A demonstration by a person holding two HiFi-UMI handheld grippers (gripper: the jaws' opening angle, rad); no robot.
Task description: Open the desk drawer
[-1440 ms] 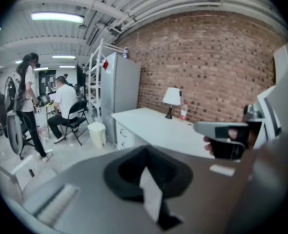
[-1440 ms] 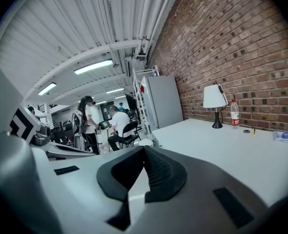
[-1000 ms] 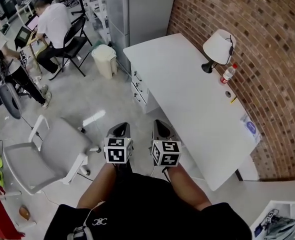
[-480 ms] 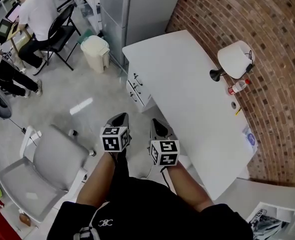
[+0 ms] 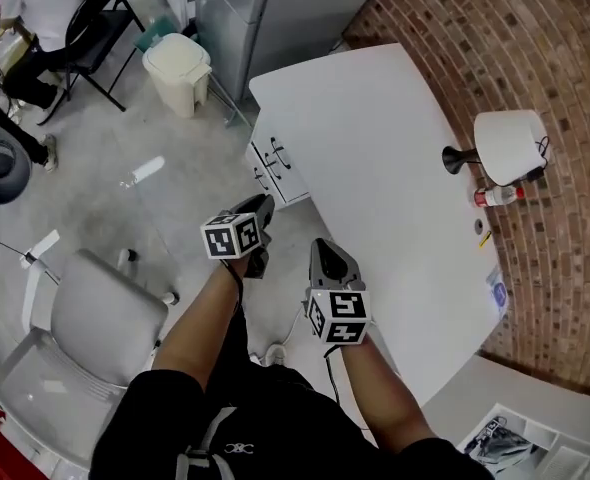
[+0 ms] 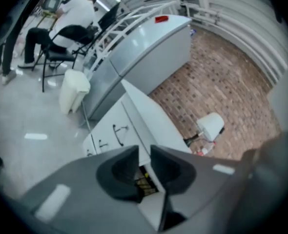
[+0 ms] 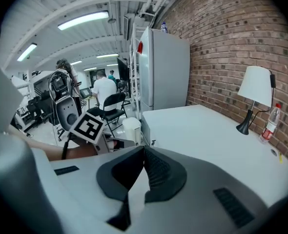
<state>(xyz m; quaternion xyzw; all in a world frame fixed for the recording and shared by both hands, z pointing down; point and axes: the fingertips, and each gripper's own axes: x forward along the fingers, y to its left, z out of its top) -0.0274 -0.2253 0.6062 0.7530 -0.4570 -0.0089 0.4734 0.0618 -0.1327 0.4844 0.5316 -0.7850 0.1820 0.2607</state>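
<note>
The white desk (image 5: 375,158) has a drawer unit (image 5: 273,164) under its near-left corner, its fronts closed, with dark handles (image 6: 118,132). My left gripper (image 5: 263,206) hovers just short of the drawer fronts and below them in the head view. Its jaws are opening, a narrow gap shows between them (image 6: 144,156), and nothing is in it. My right gripper (image 5: 324,248) is beside the desk's front edge, behind the left one. Its jaws meet at the tips (image 7: 143,152) and hold nothing.
A white lamp (image 5: 510,146) and a bottle (image 5: 500,195) stand on the desk by the brick wall. A grey fridge (image 5: 245,13) and a cream bin (image 5: 177,71) stand past the drawers. A grey office chair (image 5: 80,333) sits at the left. A person sits on a black chair (image 5: 85,28).
Both grippers have moved forward toward the desk's drawer unit. The left one went further, rolled, and now leads the right.
</note>
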